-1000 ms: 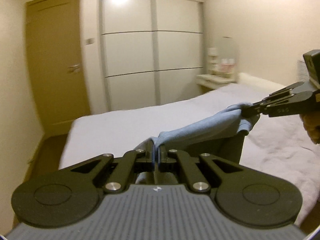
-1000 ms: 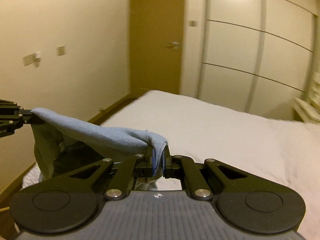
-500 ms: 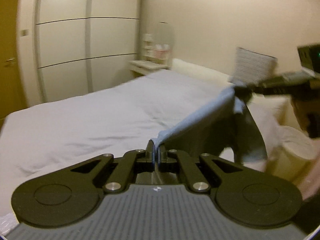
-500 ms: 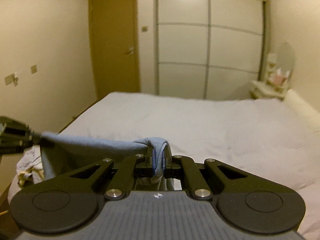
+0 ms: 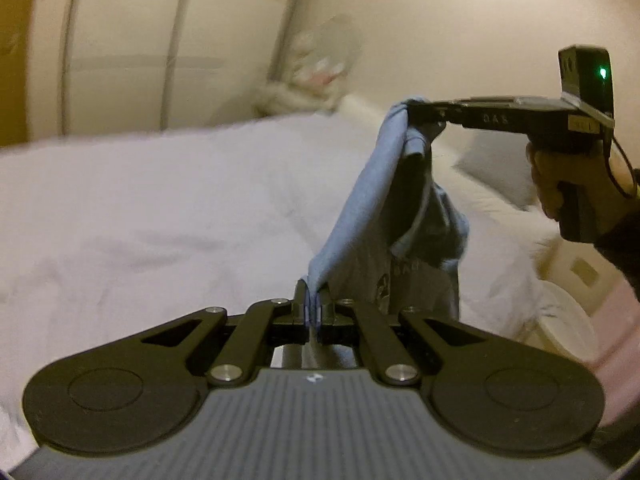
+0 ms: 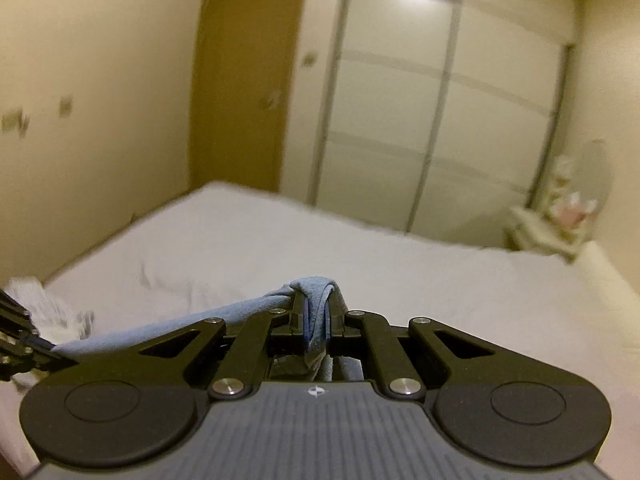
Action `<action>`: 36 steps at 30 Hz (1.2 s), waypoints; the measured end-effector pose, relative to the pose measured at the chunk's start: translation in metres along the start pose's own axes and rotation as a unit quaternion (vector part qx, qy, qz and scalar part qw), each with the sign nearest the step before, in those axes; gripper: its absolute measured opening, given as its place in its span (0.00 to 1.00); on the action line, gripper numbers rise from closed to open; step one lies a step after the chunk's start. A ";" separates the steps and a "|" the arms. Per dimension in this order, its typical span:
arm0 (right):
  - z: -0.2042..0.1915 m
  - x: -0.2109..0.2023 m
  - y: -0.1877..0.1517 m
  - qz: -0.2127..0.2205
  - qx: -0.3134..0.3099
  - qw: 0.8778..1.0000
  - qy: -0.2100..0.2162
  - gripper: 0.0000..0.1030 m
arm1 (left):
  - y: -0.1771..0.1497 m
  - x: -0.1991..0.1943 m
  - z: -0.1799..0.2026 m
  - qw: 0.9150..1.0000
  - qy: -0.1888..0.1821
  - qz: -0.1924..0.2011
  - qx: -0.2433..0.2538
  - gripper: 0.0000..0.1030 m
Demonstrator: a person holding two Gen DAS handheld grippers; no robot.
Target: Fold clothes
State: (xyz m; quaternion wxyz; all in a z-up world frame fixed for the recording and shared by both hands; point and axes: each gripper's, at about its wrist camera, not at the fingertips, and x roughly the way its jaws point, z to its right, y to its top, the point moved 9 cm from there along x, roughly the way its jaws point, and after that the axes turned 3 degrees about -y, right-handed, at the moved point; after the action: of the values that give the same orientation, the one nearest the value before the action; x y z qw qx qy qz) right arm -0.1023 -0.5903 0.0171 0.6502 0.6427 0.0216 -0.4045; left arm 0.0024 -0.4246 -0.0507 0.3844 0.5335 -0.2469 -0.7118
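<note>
A light blue T-shirt [image 5: 360, 216] with a dark print hangs in the air above a white bed [image 5: 160, 208], stretched between both grippers. My left gripper [image 5: 312, 304] is shut on one corner of it. My right gripper [image 5: 412, 114], held by a hand at the right of the left wrist view, is shut on the other corner higher up. In the right wrist view the blue T-shirt [image 6: 316, 292] bunches between the shut fingers of the right gripper [image 6: 316, 320] and runs left to the left gripper [image 6: 44, 350]. The shirt's lower part hangs slack.
A white wardrobe [image 6: 432, 104] and a brown door [image 6: 244, 80] stand beyond the bed. A small vanity table [image 6: 560, 220] with a mirror sits by the headboard. Crumpled white laundry [image 6: 44, 308] lies at the bed's near left. A round white bin [image 5: 568, 328] stands beside the bed.
Both grippers have swung round with the shirt still held; the right gripper has risen relative to the left, so the shirt edge runs steeper. The views have turned toward the headboard side.
</note>
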 end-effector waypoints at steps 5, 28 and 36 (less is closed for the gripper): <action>-0.007 0.155 -0.042 -0.075 -0.017 0.997 -0.020 0.49 | -0.032 0.090 -0.123 0.988 0.090 -0.061 -0.106 0.23; -0.055 0.274 -0.293 -0.259 -0.116 0.949 0.134 0.66 | -0.175 0.219 -0.168 0.956 0.168 -0.230 -0.063 0.65; -0.112 0.322 -0.310 -0.204 -0.237 0.927 0.205 0.75 | -0.216 0.200 -0.192 0.931 0.245 -0.223 -0.151 0.63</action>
State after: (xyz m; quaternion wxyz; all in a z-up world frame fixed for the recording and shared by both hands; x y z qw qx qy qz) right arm -0.0025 -0.6072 -0.4327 0.6685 0.5202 0.3805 -0.3710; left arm 0.0963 -0.4498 -0.3887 0.3406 0.6682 0.0904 -0.6553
